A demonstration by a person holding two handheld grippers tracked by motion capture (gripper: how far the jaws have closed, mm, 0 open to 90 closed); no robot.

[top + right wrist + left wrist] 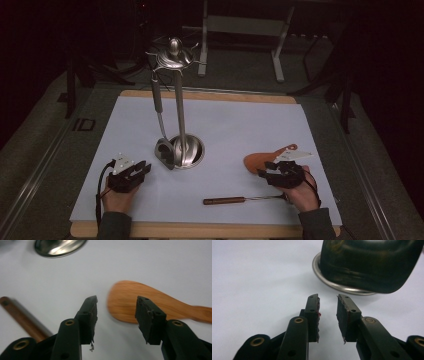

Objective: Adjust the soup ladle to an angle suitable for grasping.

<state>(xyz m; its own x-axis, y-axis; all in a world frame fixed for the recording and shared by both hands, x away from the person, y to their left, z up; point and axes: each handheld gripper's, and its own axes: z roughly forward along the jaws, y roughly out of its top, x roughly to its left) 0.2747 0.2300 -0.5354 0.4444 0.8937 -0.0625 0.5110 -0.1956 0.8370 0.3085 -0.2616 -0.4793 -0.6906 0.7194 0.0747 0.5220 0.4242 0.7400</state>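
A tall metal utensil stand (179,100) rises from a round base (192,150) in the middle of the white sheet. A ladle (159,107) hangs from its top hooks, its dark bowl (164,152) down by the base. My left gripper (144,169) rests front left, open a little and empty; its view has the ladle bowl (367,265) and base rim (324,277) just ahead. My right gripper (266,170) is open over the sheet, its jaws beside the blade of a wooden spatula (140,302) that lies flat (267,158).
A utensil with a brown wooden handle (224,201) lies near the front edge, left of my right hand; the handle (22,317) appears at the right gripper view's lower left. The white sheet (240,125) covers a wooden table (210,95). Dark floor and a metal frame (240,30) lie beyond.
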